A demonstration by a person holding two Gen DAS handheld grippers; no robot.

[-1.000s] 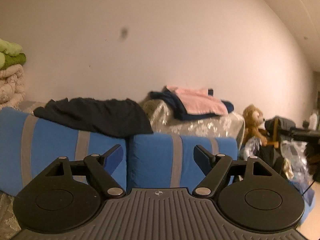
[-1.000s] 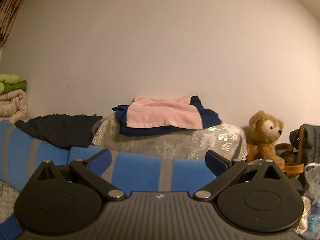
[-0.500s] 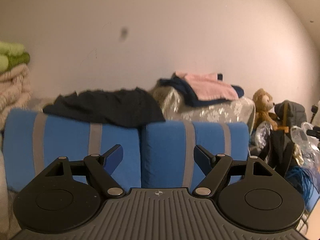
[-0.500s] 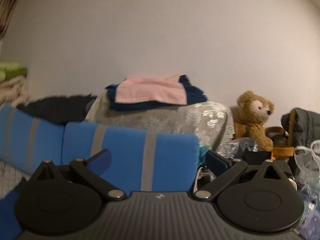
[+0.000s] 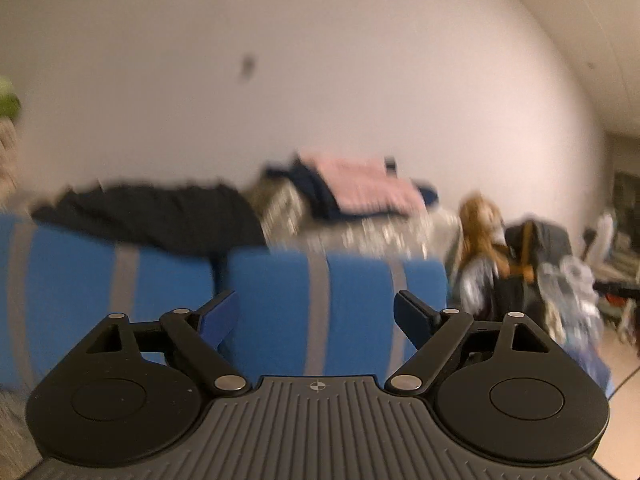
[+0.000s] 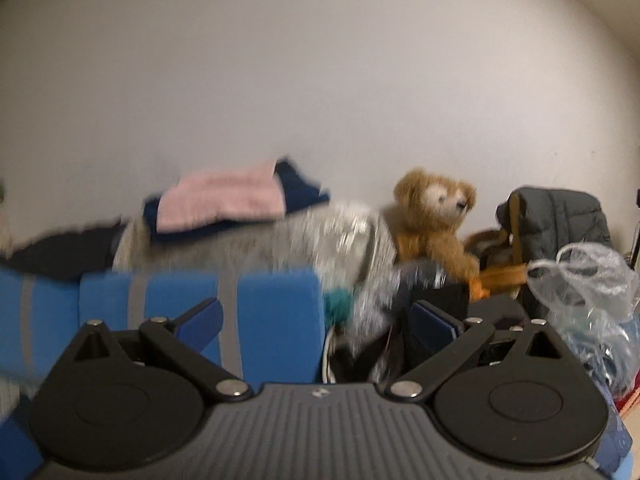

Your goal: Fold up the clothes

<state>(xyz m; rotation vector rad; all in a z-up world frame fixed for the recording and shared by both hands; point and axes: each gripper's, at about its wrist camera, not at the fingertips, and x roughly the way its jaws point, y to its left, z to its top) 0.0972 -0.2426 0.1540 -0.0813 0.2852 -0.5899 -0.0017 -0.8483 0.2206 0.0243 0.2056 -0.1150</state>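
Observation:
A black garment point(image 5: 152, 216) lies crumpled over the top of the blue, grey-striped cushions point(image 5: 280, 300). Behind it a folded pink cloth point(image 5: 368, 188) rests on a navy garment point(image 5: 312, 196), both on a silver floral cover point(image 5: 360, 236). My left gripper point(image 5: 316, 312) faces the cushions from a distance; its jaws are opening and nothing is between them. My right gripper point(image 6: 316, 316) is open and empty, pointing at the right end of the cushions point(image 6: 276, 320). The pink cloth point(image 6: 224, 200) and the black garment point(image 6: 60, 252) lie up and left of it.
A brown teddy bear point(image 6: 436, 212) sits right of the silver cover. Beside it are a grey padded jacket point(image 6: 560, 216), a clear plastic bag point(image 6: 592, 280) and dark clutter on the floor. Stacked blankets point(image 5: 8, 120) show at the far left. A plain wall is behind.
The right view has swung to the right: cushions and clothes slid left, and the bear and bags came toward the centre. The left view shifted a little and is blurred now.

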